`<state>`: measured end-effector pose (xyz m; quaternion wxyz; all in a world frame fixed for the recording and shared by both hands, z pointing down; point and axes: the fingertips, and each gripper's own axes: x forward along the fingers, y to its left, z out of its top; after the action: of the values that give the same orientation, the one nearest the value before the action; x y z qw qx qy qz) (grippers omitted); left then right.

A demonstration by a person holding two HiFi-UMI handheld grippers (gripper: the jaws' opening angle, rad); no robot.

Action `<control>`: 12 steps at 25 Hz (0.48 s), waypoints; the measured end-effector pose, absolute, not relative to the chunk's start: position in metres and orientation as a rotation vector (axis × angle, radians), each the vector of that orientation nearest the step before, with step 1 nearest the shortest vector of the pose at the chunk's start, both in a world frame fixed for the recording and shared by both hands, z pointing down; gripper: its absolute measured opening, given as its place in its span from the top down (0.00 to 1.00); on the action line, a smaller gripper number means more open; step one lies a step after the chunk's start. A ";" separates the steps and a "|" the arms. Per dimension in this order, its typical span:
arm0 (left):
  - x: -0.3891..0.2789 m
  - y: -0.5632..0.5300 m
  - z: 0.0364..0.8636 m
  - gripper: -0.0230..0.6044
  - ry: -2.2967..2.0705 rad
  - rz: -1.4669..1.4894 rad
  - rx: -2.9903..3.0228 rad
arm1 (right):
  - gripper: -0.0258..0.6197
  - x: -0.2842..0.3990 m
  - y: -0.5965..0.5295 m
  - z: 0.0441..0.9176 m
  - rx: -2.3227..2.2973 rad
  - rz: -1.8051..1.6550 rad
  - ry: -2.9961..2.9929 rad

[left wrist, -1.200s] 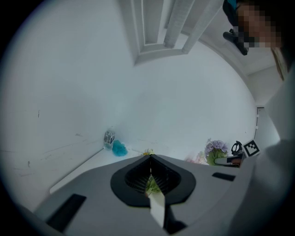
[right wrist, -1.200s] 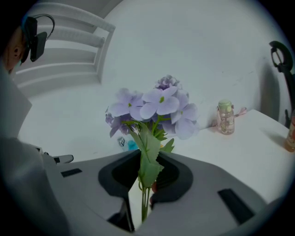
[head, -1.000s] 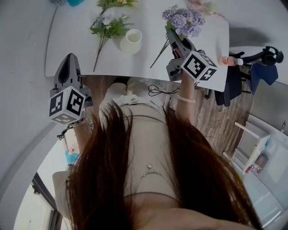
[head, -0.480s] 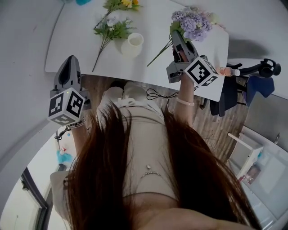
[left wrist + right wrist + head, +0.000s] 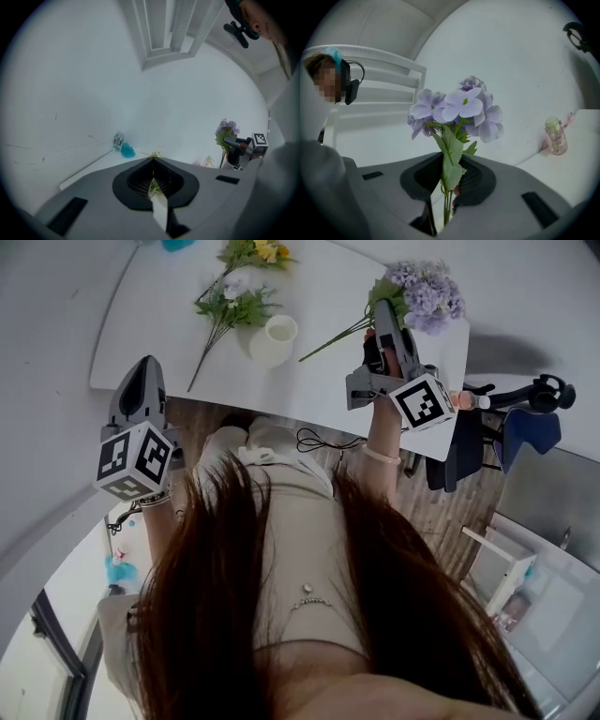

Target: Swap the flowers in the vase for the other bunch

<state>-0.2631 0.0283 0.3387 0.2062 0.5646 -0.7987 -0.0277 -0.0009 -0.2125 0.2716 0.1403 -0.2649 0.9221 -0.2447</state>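
Reading the right gripper view, I found the right hand-held gripper [image 5: 446, 190] clamped on the thin green stems of the bunch of pale purple artificial flowers [image 5: 459, 110]. The blooms stood upright above the jaws, and a serrated leaf lay across the gap between them.

In the head view, I saw this bunch held over the far right part of the white rectangular surface [image 5: 159, 324]. The blooms were beyond the jaw tips. The long stems trailed back out of the grip toward the white cylindrical vase [image 5: 274, 340], and their free ends were near the vase but apart from it.

The vase stood upright on the surface, near the front edge. The second bunch, green-leaved with white and yellow artificial flowers [image 5: 232, 304], lay flat on the surface just left of the vase, with its stems pointing toward the front edge.

The left hand-held gripper [image 5: 153, 176] had its jaws fully together, with no object gripped. I saw it held off the front left corner of the surface, well apart from both bunches.

A small clear bottle with a green cap [image 5: 555, 136] stood on the surface to the right of the held bunch.
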 end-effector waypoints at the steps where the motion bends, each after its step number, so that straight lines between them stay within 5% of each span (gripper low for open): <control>1: -0.264 0.028 0.339 0.96 -2.225 -0.080 1.572 | 0.83 -0.001 -0.212 0.268 -0.761 -0.698 2.655; 12: -0.271 0.032 0.342 0.96 -2.233 -0.092 1.542 | 0.83 -0.007 -0.215 0.246 -0.723 -0.640 2.568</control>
<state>-0.2711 0.0316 0.3423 0.2114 0.5552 -0.8037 -0.0332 -0.0065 -0.2154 0.2457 0.1978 -0.2584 0.9175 -0.2287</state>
